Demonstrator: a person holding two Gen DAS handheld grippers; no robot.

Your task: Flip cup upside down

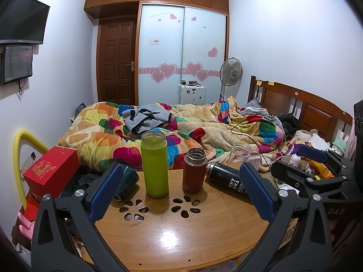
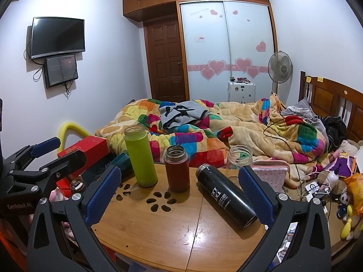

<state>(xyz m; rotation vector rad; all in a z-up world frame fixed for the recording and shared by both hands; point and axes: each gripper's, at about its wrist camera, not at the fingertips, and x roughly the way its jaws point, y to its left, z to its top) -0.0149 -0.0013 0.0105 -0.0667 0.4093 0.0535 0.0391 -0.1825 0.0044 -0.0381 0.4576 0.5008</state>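
Black flask (image 2: 226,195) lies on its side on the bamboo counter (image 2: 158,238) — its long axis runs from the mouth at far left to the base at near right, in the right wrist view. Your right tongs (image 2: 179,195) are spread wide and hold nothing; the flask's base end is just beside the right finger. Left tongs (image 1: 179,192) are also apart and empty, with the flask at their right edge. So the right hand is nearer, I judge. Green bottle (image 2: 140,158) and red bottle (image 2: 177,170) stand upright to the flask's left, apart from it.
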